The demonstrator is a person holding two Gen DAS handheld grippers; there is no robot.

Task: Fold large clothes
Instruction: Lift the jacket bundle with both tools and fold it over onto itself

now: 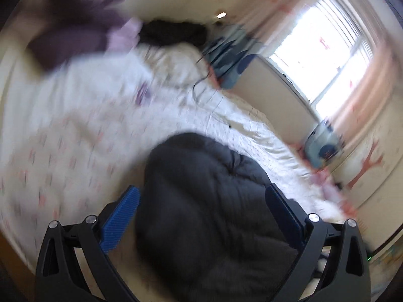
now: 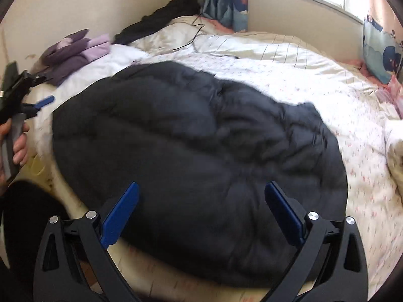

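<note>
Item: black quilted jacket (image 2: 196,166), lying spread on the bed (image 2: 314,75), puffy and rounded. Its near hem reaches almost to the bed's front edge; its far edge stops about mid-bed.

Left gripper (image 1: 201,201): blue pads spread wide, nothing clamped. It hangs above the jacket (image 1: 214,214), the dark fabric filling the gap between the fingers; whether it touches cannot be told. The left wrist view is smeared with motion. In the right wrist view this tool (image 2: 37,105) appears at the bed's left side, held by a hand (image 2: 17,146).

Right gripper (image 2: 201,196): fingers likewise parted, empty, poised over the jacket's near portion.

Other contents: folded purple clothes (image 2: 75,52) at the far left of the bed; a black garment (image 2: 161,17) at the headboard end; a thin cable (image 2: 194,37) across the pillow area.

Free room: bare floral cover to the right of the jacket and beyond it toward the window wall (image 2: 289,7); a narrow strip on its left.
</note>
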